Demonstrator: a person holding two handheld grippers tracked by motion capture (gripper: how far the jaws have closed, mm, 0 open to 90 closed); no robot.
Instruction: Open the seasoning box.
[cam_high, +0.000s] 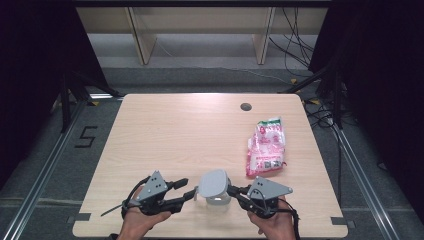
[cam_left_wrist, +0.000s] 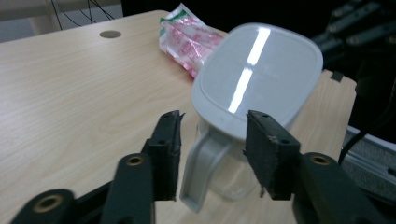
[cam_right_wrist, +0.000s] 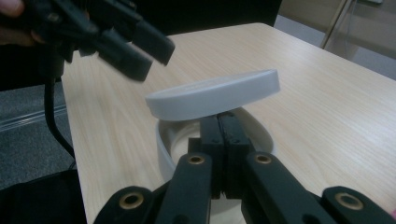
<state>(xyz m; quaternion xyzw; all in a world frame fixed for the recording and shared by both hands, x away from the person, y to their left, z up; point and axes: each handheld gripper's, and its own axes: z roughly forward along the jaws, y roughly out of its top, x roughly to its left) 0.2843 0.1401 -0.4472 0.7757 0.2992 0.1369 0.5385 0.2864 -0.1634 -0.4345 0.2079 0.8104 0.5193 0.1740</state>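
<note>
A clear jug (cam_high: 219, 200) with a white handle (cam_left_wrist: 201, 168) stands near the table's front edge. Its grey oval lid (cam_high: 213, 182) is tilted up off the rim (cam_right_wrist: 163, 140). My right gripper (cam_high: 235, 191) comes in from the right and is shut on the lid's near edge (cam_right_wrist: 222, 116), its tips hidden under the lid (cam_right_wrist: 215, 93). My left gripper (cam_high: 188, 187) is open at the jug's left side. In the left gripper view its jaws (cam_left_wrist: 215, 119) straddle the handle with a gap on each side, and the pads touch nothing.
A pink and white snack bag (cam_high: 266, 147) lies on the right part of the wooden table (cam_high: 175, 130), beyond the jug (cam_left_wrist: 187, 39). A round cable hole (cam_high: 245, 106) sits near the far edge. Dark curtains and floor rails flank the table.
</note>
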